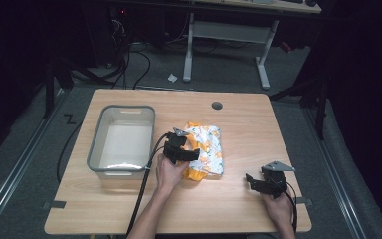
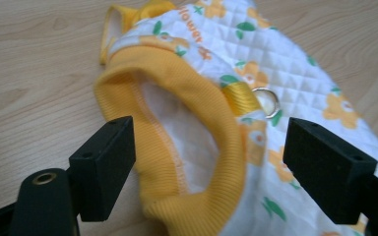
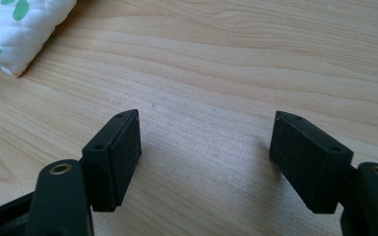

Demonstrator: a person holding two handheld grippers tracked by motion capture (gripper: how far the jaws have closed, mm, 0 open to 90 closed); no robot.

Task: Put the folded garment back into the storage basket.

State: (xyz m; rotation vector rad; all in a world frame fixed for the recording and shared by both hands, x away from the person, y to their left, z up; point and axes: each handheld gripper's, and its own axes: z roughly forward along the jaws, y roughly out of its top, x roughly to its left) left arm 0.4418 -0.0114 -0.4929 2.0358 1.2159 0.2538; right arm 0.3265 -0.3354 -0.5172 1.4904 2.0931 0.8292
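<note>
Your left gripper [image 1: 191,152] sits over the garment [image 1: 206,149], a small quilted piece in white with orange flowers and a yellow ribbed trim, lying flat near the table's [image 1: 238,209] middle. In the left gripper view your jaws stand wide apart, one to each side of the ribbed opening [image 2: 197,147], and they have hold of nothing. A metal ring [image 2: 266,102] on a yellow loop lies at about 1 o'clock from that opening. The grey tub [image 1: 123,142] stands at 9 o'clock from the garment, just beside it, and your left hand [image 1: 168,173] is at the tub's near right corner.

Your right gripper [image 1: 255,181] is at about 4 o'clock from the garment, well apart from it, low over bare wood. Its jaws are also spread wide and grip nothing. In the right gripper view, a corner of the garment shows at 10 o'clock.
</note>
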